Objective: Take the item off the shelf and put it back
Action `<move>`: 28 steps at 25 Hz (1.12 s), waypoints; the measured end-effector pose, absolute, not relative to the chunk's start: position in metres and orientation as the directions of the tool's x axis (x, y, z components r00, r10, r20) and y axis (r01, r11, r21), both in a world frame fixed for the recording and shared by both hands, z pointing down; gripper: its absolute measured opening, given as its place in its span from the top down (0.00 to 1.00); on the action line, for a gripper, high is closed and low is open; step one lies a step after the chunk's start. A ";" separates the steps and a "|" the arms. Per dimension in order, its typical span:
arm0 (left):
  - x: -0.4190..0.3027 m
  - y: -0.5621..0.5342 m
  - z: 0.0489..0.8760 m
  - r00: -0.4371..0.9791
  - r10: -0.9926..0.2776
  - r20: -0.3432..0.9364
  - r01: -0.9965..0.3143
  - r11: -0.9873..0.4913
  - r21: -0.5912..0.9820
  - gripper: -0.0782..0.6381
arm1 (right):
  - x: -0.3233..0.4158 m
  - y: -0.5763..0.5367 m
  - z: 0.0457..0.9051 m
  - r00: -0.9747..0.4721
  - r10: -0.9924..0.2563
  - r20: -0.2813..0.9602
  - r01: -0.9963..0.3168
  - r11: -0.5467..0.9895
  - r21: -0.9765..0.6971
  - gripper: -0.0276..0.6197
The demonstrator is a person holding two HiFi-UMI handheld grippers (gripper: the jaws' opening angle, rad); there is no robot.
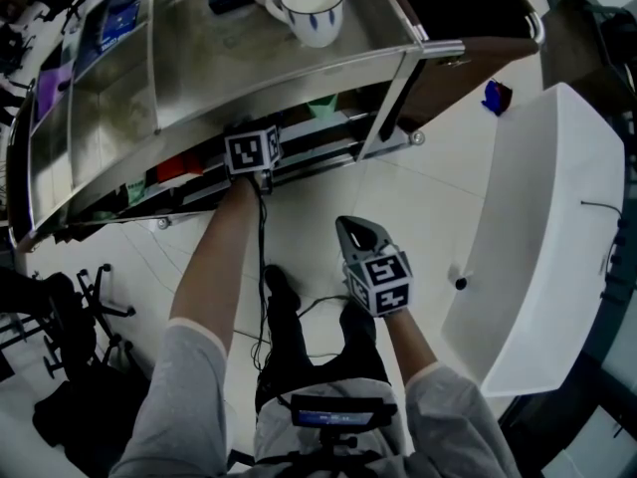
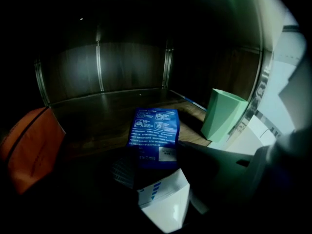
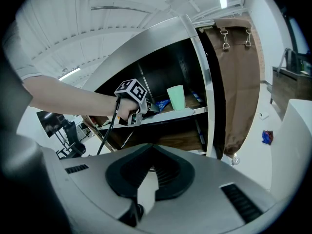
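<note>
In the left gripper view a blue packet (image 2: 153, 130) lies flat on the dark wooden shelf board (image 2: 97, 113). My left gripper (image 2: 152, 156) reaches into the shelf, and both jaws lie against the sides of the packet's near end. A white piece with blue marks (image 2: 163, 201) shows low between them. In the head view only the gripper's marker cube (image 1: 252, 149) shows at the shelf's edge. My right gripper (image 1: 350, 232) hangs in front of the shelf over the floor, shut and empty. Its view shows the left gripper (image 3: 146, 107) with the packet (image 3: 163, 103) at its tip.
A green cup (image 2: 222, 116) stands right of the packet and an orange bag (image 2: 29, 147) lies to its left. On the metal shelf top (image 1: 199, 58) sits a white mug (image 1: 311, 10). A white counter (image 1: 537, 257) stands at the right and a brown cover (image 3: 239, 77) hangs beside the shelf.
</note>
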State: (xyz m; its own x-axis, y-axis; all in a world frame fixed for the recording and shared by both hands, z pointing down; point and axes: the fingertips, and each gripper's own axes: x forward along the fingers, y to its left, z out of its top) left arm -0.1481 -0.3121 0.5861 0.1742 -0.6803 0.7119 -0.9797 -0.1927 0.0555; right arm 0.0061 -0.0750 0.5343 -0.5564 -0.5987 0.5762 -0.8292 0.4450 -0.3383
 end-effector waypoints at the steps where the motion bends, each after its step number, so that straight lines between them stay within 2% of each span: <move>1: -0.152 -0.311 0.587 0.149 -0.680 0.718 -0.983 -0.179 0.034 0.56 | 0.006 -0.074 0.535 -0.556 -0.598 0.577 -0.829 0.444 -0.339 0.94; 2: -0.159 -0.307 0.589 0.102 -0.677 0.729 -0.989 -0.147 0.002 0.59 | 0.007 -0.074 0.536 -0.556 -0.598 0.578 -0.830 0.442 -0.340 0.94; 3: -0.168 -0.303 0.591 0.051 -0.669 0.742 -0.994 -0.108 -0.028 0.89 | 0.007 -0.074 0.536 -0.555 -0.598 0.578 -0.830 0.441 -0.341 0.94; 14: -0.170 -0.296 0.593 0.058 -0.665 0.745 -0.993 -0.114 -0.024 0.89 | 0.010 -0.074 0.536 -0.551 -0.603 0.577 -0.834 0.427 -0.351 0.94; 19: -0.172 -0.298 0.580 0.052 -0.704 0.709 -0.970 -0.203 -0.130 0.89 | 0.010 -0.074 0.537 -0.553 -0.603 0.575 -0.833 0.424 -0.356 0.94; 24: -0.149 -0.295 0.575 0.175 -0.670 0.722 -0.921 -0.370 -0.120 0.51 | 0.007 -0.072 0.540 -0.557 -0.595 0.579 -0.830 0.424 -0.363 0.94; 28: -0.130 -0.294 0.580 0.239 -0.624 0.744 -0.886 -0.453 -0.096 0.42 | 0.004 -0.074 0.540 -0.561 -0.594 0.577 -0.827 0.427 -0.365 0.94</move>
